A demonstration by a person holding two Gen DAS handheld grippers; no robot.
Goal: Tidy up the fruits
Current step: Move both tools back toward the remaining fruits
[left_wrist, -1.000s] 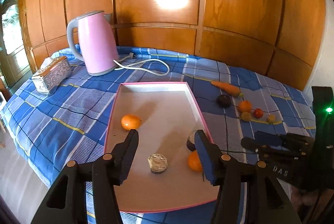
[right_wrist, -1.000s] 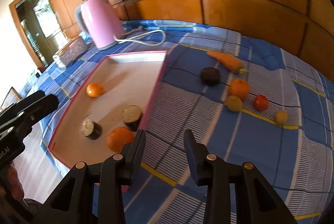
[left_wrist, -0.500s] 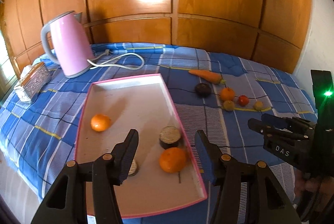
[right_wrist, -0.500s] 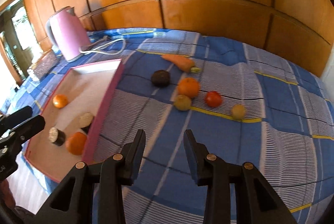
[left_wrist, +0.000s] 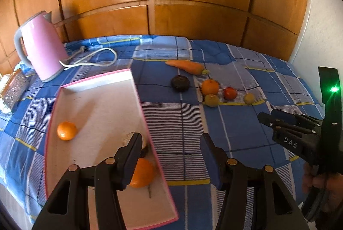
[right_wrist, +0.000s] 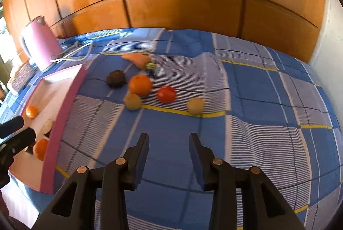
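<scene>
While fruit lies outside, tray (left_wrist: pixel 94 105) holds oranges (left_wrist: pixel 66 130).

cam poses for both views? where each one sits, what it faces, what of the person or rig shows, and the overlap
Left wrist: on the left gripper, angled down over the tray's right rim; its open fingers, the right gripper and a hand show.
Right wrist: on the right gripper, angled down at the bedspread before the loose fruit; its open fingers and the left gripper's tip show.
Shared: tray, kettle, carrot, red fruit.
</scene>
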